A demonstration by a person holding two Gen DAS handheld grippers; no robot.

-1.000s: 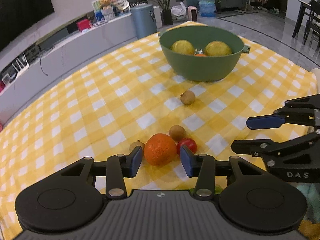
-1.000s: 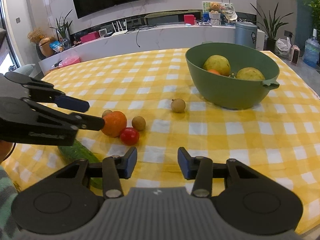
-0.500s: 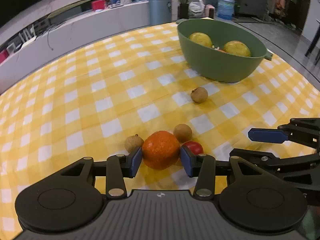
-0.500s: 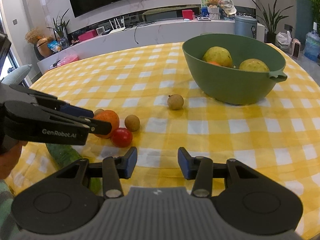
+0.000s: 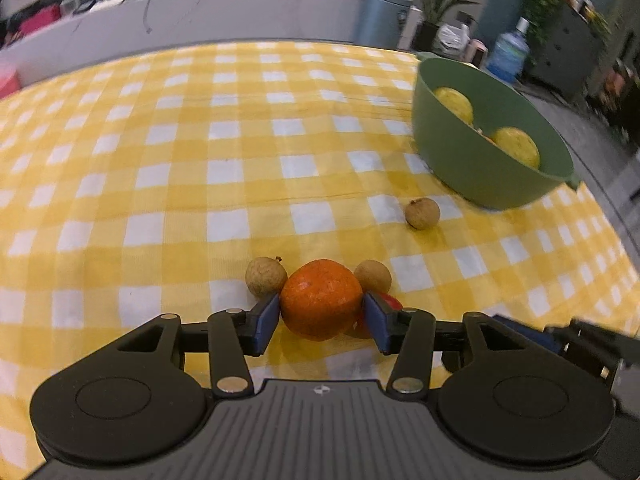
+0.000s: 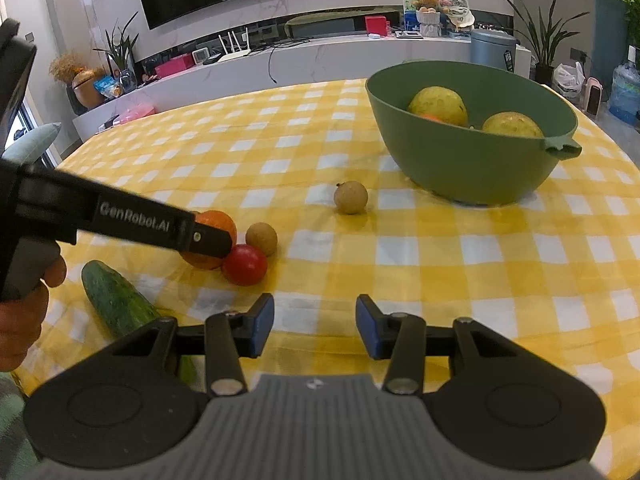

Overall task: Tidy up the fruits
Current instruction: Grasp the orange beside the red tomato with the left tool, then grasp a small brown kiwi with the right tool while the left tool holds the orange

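Note:
An orange (image 5: 320, 298) lies on the yellow checked tablecloth (image 5: 180, 200) between the blue pads of my left gripper (image 5: 321, 309). Its jaws are opening and flank the orange closely without pressing it. A red tomato (image 5: 390, 300) sits just behind the right pad, and two brown longans (image 5: 266, 277) (image 5: 373, 276) touch the orange's far side. A third longan (image 5: 422, 213) lies alone nearer the green bowl (image 5: 480, 176), which holds two yellow fruits (image 6: 438, 100). My right gripper (image 6: 315, 320) hovers open over bare cloth with nothing between its fingers.
A cucumber (image 6: 116, 300) lies at the table's near left corner, beside the hand (image 6: 24, 320) holding the left gripper. The bowl's handle (image 6: 562, 147) sticks out to the right. A low white shelf (image 6: 280, 56) and a grey bin (image 6: 492, 50) stand behind the table.
The left gripper rolled and dropped closer to the orange, and its jaws widened on either side of it. The right gripper stayed where it was, still open.

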